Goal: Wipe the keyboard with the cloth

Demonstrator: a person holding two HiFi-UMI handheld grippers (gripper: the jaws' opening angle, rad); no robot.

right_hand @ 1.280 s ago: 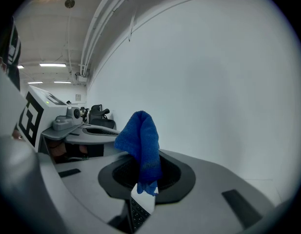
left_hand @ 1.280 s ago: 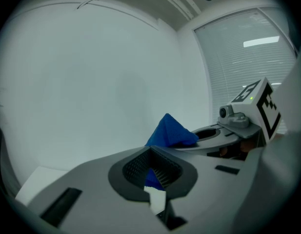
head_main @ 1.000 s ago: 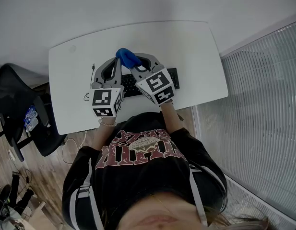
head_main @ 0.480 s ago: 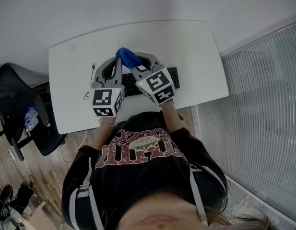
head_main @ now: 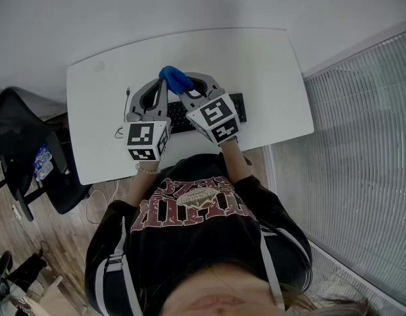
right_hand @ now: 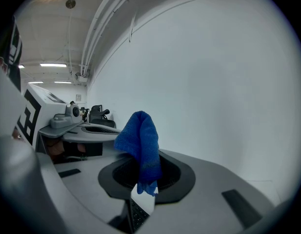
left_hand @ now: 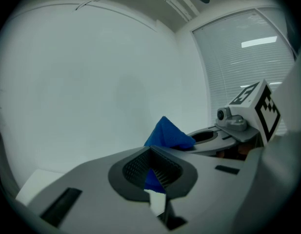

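Observation:
The blue cloth (head_main: 175,79) hangs bunched above the white table, pinched between the tips of both grippers. My left gripper (head_main: 164,88) comes at it from the left and my right gripper (head_main: 184,89) from the right. In the left gripper view the cloth (left_hand: 168,133) rises past the shut jaws, and the right gripper's marker cube (left_hand: 252,106) shows beyond it. In the right gripper view the cloth (right_hand: 140,147) droops between shut jaws. The black keyboard (head_main: 237,104) lies under both grippers, mostly hidden; a strip of its keys (right_hand: 138,214) shows beneath the right jaws.
The white table (head_main: 255,64) has a rounded far edge, and a thin cable (head_main: 127,95) lies left of the grippers. A black chair (head_main: 18,143) stands at the table's left. Window blinds (head_main: 360,176) run along the right. The person's torso fills the near side.

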